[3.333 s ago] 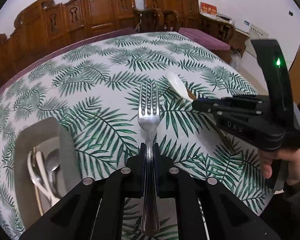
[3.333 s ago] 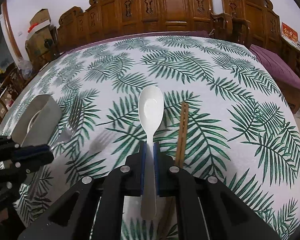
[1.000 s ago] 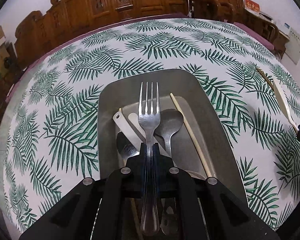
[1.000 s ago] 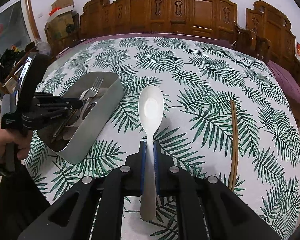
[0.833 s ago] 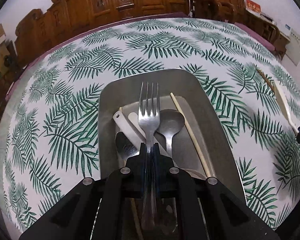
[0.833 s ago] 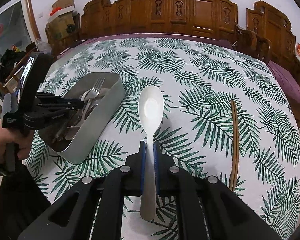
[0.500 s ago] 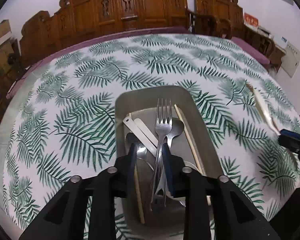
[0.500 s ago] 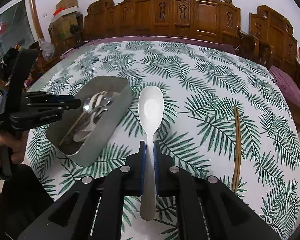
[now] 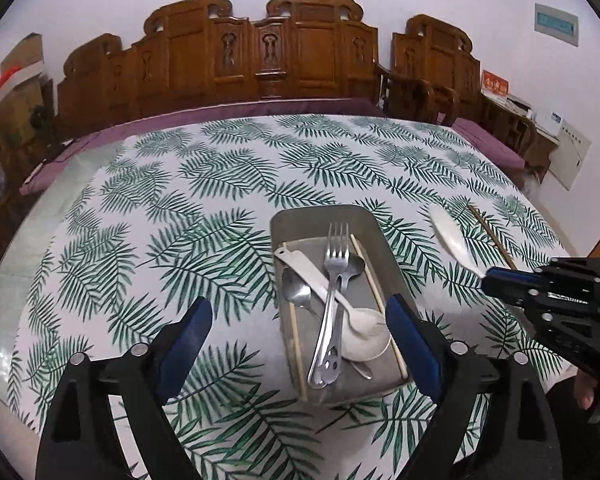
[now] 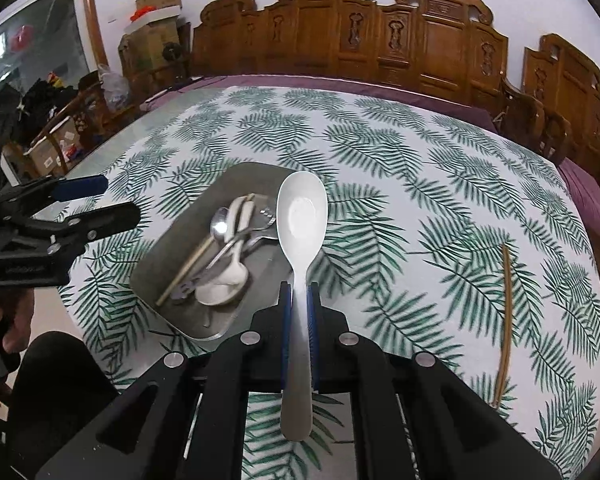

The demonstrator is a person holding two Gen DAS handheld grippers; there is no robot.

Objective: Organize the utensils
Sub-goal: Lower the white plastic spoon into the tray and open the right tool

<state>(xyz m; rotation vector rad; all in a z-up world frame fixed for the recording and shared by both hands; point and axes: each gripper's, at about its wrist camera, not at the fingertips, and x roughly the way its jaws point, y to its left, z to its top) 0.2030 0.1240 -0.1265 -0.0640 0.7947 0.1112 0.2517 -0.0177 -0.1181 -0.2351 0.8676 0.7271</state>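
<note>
A grey metal tray (image 9: pixel 380 236) sits on the leaf-print tablecloth and holds a steel fork (image 9: pixel 334 280), spoons and chopsticks. My left gripper (image 9: pixel 300 328) is open and empty, raised above the tray's near end; it also shows at the left of the right wrist view (image 10: pixel 96 200). My right gripper (image 10: pixel 298 300) is shut on a white spoon (image 10: pixel 302 216), held in the air with its bowl over the tray's (image 10: pixel 172 240) right edge. The spoon also shows in the left wrist view (image 9: pixel 446 232), held by the right gripper (image 9: pixel 488 280).
A single wooden chopstick (image 10: pixel 506 320) lies on the cloth to the right, also in the left wrist view (image 9: pixel 492 236). Carved wooden chairs (image 9: pixel 280 52) ring the far side of the round table. Boxes and clutter (image 10: pixel 60 128) stand beyond the left edge.
My left gripper opened, released the fork into the tray, and pulled up and back. My right gripper carried the white spoon left, toward the tray.
</note>
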